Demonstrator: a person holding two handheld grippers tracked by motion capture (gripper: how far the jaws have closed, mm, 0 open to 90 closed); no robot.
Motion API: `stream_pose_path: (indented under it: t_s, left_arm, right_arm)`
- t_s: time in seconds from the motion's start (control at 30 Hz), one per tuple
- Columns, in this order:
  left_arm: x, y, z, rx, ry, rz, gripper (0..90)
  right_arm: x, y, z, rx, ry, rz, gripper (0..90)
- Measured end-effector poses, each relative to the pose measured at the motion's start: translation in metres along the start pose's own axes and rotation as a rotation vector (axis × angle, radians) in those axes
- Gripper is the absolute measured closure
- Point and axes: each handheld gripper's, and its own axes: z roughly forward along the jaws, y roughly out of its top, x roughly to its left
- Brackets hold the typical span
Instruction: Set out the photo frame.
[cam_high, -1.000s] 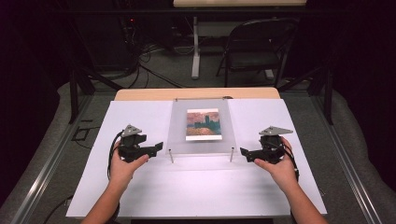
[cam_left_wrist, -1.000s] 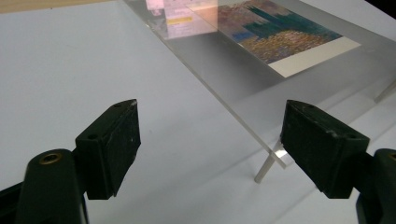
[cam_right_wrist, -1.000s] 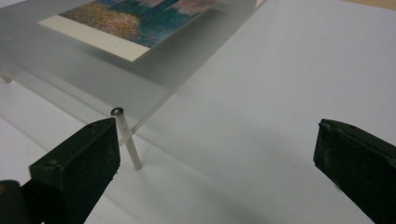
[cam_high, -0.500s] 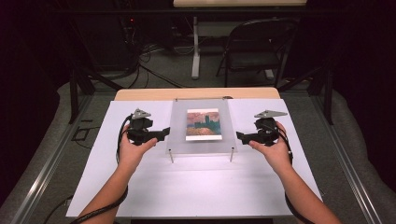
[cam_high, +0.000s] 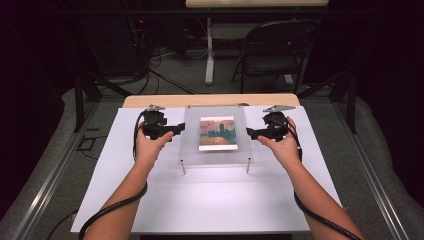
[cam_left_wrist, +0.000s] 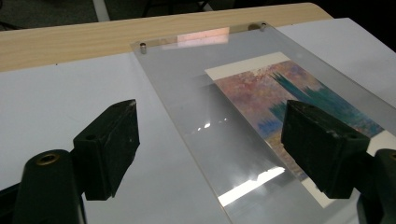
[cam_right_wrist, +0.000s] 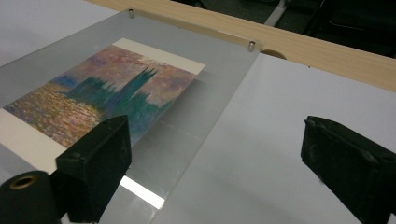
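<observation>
A clear acrylic plate (cam_high: 192, 147) lies on short metal posts (cam_high: 183, 166) at the middle of the white sheet, with a painted print (cam_high: 216, 133) under it. My left gripper (cam_high: 178, 127) hovers at the plate's left edge, jaws wide apart. In the left gripper view the gripper (cam_left_wrist: 210, 140) straddles that edge of the plate (cam_left_wrist: 196, 107) without touching it. My right gripper (cam_high: 249, 133) is at the plate's right edge. Its jaws have just been closing a little and remain wide open (cam_right_wrist: 219, 163), with the plate's edge (cam_right_wrist: 210, 126) below the gap and unpressed.
The white sheet (cam_high: 150, 200) covers a wooden table (cam_high: 150, 101), whose bare far edge shows behind the plate. A folding chair (cam_high: 272, 50) and a table leg (cam_high: 209, 55) stand on the floor beyond. Cables (cam_high: 115, 207) trail from both grippers along the forearms.
Both hands have moved away from the person and inward, from beside the plate's near corners to its left and right edges.
</observation>
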Motion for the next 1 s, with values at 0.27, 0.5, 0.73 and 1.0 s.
stream_pose_path:
  t_s: [0.27, 0.5, 0.73, 1.0]
  left_arm:
    - [0.009, 0.007, 0.017, 0.030, 0.021, -0.009, 19.4]
    - [0.009, 0.011, 0.035, 0.071, 0.034, -0.003, 20.0]
    - [0.003, 0.014, 0.051, 0.094, 0.038, -0.007, 21.5]
    - [-0.001, 0.014, 0.068, 0.135, 0.018, -0.042, 25.6]
  right_arm:
    - [-0.002, 0.010, 0.023, 0.038, 0.027, 0.000, 12.0]
    - [0.001, 0.018, 0.040, 0.045, 0.045, 0.009, 14.4]
    - [0.003, 0.024, 0.054, 0.038, 0.051, 0.034, 19.2]
    - [-0.004, 0.023, 0.064, 0.049, 0.065, 0.108, 23.7]
